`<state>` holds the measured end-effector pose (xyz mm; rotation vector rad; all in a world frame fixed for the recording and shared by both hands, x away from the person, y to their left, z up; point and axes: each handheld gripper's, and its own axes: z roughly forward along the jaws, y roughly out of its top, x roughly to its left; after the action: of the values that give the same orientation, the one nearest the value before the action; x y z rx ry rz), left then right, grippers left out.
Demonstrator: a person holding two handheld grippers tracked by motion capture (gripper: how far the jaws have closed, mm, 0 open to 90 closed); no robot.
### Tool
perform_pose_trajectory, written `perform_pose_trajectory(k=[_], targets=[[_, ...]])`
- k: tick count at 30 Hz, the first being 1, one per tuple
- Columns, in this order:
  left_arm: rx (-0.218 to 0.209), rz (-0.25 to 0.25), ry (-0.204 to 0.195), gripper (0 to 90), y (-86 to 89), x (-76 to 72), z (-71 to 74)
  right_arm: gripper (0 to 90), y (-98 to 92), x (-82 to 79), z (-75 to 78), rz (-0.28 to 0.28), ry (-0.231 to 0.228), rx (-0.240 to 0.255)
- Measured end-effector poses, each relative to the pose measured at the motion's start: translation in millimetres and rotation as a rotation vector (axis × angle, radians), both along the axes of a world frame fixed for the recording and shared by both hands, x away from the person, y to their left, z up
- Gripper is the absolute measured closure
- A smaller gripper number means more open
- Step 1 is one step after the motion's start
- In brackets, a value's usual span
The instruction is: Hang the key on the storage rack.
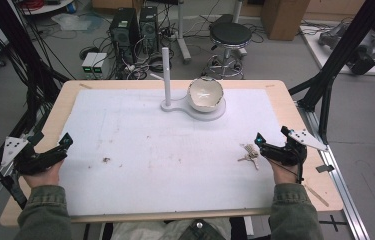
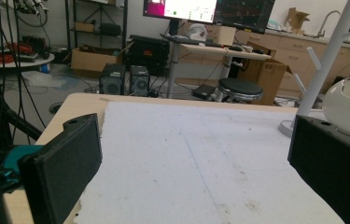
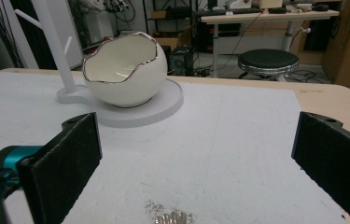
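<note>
From the high view I see the white mat (image 1: 165,150) covering most of the wooden table (image 1: 295,107). My right gripper (image 1: 262,145) rests at the mat's near right edge, its jaws spread wide with nothing between them. Just to the left of its tips lies a small bunch of keys (image 1: 249,154), apart from the jaws; the right gripper view shows the keys (image 3: 172,217) low between the two pads. My left gripper (image 1: 65,145) sits at the mat's near left edge, its jaws likewise spread and empty. At the far centre stands an egg-shaped white bowl (image 1: 205,93) with a metallic rim, set on a white round base (image 1: 210,115) joined to an upright white peg stand (image 1: 166,75).
</note>
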<state>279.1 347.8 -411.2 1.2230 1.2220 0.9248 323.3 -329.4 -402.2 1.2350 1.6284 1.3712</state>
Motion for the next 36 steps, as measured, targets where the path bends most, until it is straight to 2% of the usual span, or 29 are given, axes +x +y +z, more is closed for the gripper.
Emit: perform_pose_trajectory(k=[8,12,14,16,18,20,25,36], targets=[[-0.008,0.002,0.01,3.3,0.5,0.2,-0.9,0.5,-0.3,1.9,-0.5,0.004,0.008,-0.009],[-0.011,0.003,0.012,3.3,0.8,-0.9,-1.1,0.5,4.5,6.1,3.3,0.017,0.029,-0.051],[-0.015,0.004,0.012,3.3,0.7,-0.9,-1.4,0.5,5.0,6.8,4.2,0.019,0.035,-0.053],[-0.011,0.004,0.013,3.3,0.5,-0.5,-1.6,0.5,7.3,12.3,6.7,0.037,0.08,-0.062],[-0.008,0.002,0.014,3.3,0.2,-0.2,-1.7,0.5,7.9,13.9,6.7,0.04,0.093,-0.079],[-0.004,0.003,0.009,3.3,-0.6,-0.2,-1.6,0.5,10.4,19.8,5.6,0.064,0.144,-0.15],[-0.005,0.005,0.013,3.3,-0.2,-0.1,-1.7,0.5,14.5,27.3,3.7,0.106,0.223,-0.185],[-0.016,-0.018,0.012,3.3,-0.7,0.2,-1.8,0.6,20.1,43.3,17.1,0.137,0.311,-0.225]])
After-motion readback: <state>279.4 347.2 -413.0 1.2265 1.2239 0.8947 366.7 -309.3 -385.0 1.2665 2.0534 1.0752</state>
